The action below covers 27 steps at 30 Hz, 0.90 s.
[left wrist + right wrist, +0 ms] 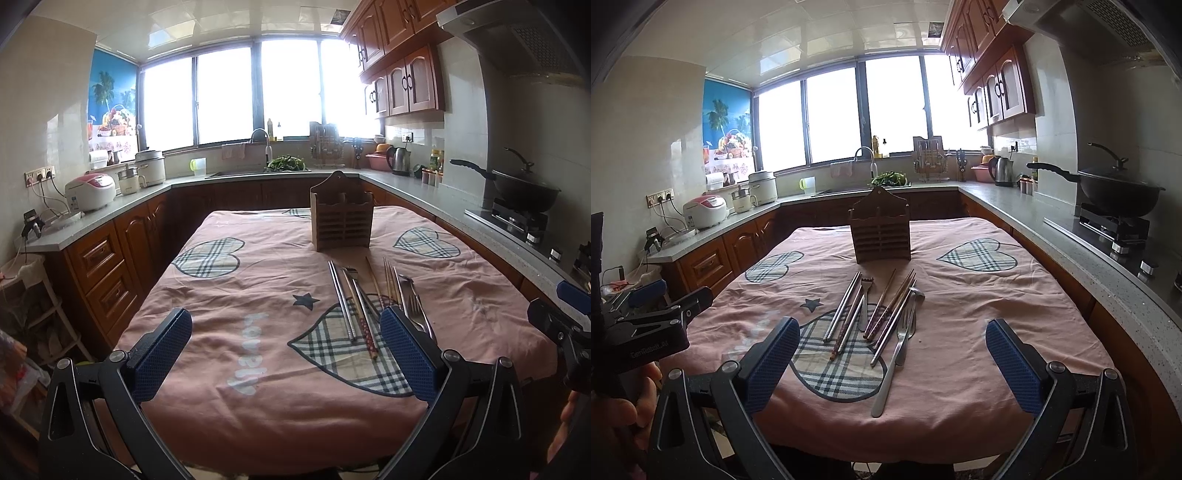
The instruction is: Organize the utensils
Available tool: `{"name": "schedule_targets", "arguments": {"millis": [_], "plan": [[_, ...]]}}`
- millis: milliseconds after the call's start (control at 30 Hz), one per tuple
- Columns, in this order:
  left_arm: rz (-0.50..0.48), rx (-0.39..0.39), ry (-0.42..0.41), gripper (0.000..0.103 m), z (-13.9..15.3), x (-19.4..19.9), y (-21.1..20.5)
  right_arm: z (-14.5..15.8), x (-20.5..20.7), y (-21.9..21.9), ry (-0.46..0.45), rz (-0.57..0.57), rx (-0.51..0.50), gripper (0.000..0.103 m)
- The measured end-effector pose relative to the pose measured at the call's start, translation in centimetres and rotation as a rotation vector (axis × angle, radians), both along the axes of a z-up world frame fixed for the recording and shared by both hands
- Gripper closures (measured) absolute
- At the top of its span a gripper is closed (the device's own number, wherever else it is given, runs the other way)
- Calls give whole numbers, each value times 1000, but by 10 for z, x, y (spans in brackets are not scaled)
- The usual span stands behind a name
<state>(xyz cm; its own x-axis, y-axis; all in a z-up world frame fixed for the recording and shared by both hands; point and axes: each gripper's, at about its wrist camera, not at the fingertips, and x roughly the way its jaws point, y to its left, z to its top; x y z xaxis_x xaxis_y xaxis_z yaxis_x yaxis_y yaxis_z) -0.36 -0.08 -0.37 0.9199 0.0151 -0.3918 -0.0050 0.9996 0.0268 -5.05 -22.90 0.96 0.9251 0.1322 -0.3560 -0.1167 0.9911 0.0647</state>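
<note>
Both tools, left [286,352] and right [892,363], were held spread apart and empty above the tabletop's [1015,314] near edge. Utensils [879,317] were laid just ahead, before the wooden holder [881,236]; bare cloth flanked them.

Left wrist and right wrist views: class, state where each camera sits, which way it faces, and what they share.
Left wrist: on the left hand-held gripper, open, facing the table; utensils lie right of centre; the right hand-held gripper shows at the right edge.
Right wrist: on the right hand-held gripper, open, utensils nearly centred; a hand shows lower left.
Shared: the wooden holder, pink tablecloth, window.
</note>
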Motion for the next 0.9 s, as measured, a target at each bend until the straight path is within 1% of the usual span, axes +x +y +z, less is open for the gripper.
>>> {"name": "schedule_targets", "arguments": {"millis": [900], "plan": [[-2, -4, 8, 0, -2, 3, 4, 1, 1, 4, -3, 9, -4, 1]]}}
